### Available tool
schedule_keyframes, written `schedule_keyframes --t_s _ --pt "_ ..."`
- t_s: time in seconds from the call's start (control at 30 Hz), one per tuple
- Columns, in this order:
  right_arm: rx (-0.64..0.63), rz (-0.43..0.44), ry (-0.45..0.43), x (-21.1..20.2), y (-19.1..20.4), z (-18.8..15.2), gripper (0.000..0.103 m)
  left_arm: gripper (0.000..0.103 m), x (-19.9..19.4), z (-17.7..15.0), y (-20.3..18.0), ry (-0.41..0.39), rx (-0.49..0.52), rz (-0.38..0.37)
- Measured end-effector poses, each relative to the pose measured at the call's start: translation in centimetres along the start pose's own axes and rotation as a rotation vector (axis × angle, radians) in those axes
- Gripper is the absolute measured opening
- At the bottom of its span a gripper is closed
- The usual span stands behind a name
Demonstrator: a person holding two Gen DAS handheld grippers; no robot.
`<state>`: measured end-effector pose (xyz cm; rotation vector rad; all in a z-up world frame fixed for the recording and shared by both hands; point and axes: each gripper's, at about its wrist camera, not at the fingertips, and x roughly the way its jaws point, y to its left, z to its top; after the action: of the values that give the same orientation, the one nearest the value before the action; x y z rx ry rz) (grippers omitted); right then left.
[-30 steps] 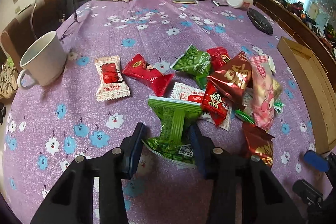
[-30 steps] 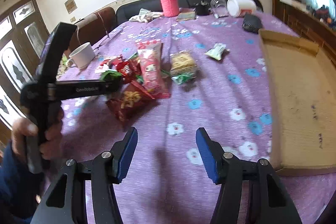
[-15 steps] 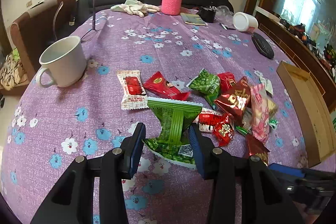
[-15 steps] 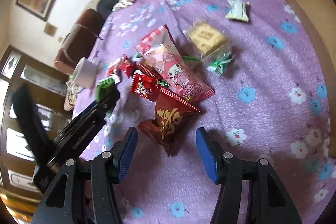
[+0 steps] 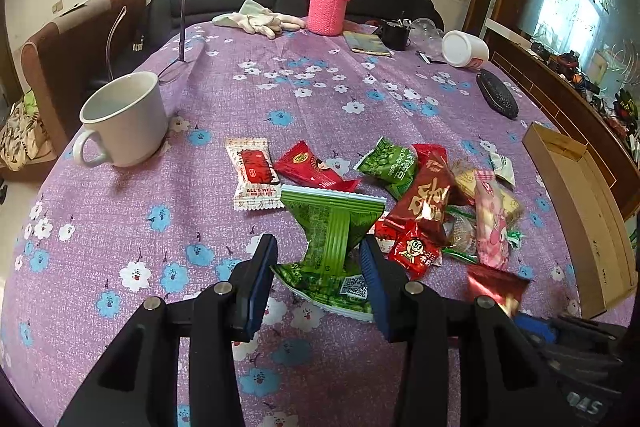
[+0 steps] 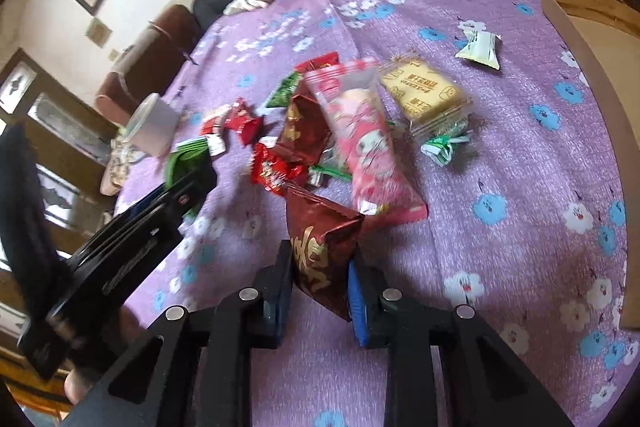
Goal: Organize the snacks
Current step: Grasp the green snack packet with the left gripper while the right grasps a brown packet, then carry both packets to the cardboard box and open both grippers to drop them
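A heap of snack packets lies at the middle of the worktop, with a mug to its left and an open box along the right edge. A bottle, gloves and a tipped jar stand at the far side. Near the viewer, the left hand-held gripper has a pea packet between its fingers, and the right hand-held gripper has a foil packet, just before the heap.

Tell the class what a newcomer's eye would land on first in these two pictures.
The purple flowered tablecloth fills both views, with a bright heap of snack packets in its middle. Nearest each camera, the left gripper has a green packet between its fingers and the right gripper clamps a dark red packet. A white mug stands at the left edge and a pink flask at the far side.
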<state>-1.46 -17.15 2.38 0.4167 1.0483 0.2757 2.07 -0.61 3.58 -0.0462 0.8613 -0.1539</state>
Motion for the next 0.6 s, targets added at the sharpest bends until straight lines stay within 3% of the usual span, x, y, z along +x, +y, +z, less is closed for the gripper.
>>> schedule_keyframes --t_s 0.6 --pt "0.018 0.043 -0.202 -8.4 -4.1 -1.4 0.027 0.042 -2.4 -0.3 -2.1 -0.061 0.039 -0.051"
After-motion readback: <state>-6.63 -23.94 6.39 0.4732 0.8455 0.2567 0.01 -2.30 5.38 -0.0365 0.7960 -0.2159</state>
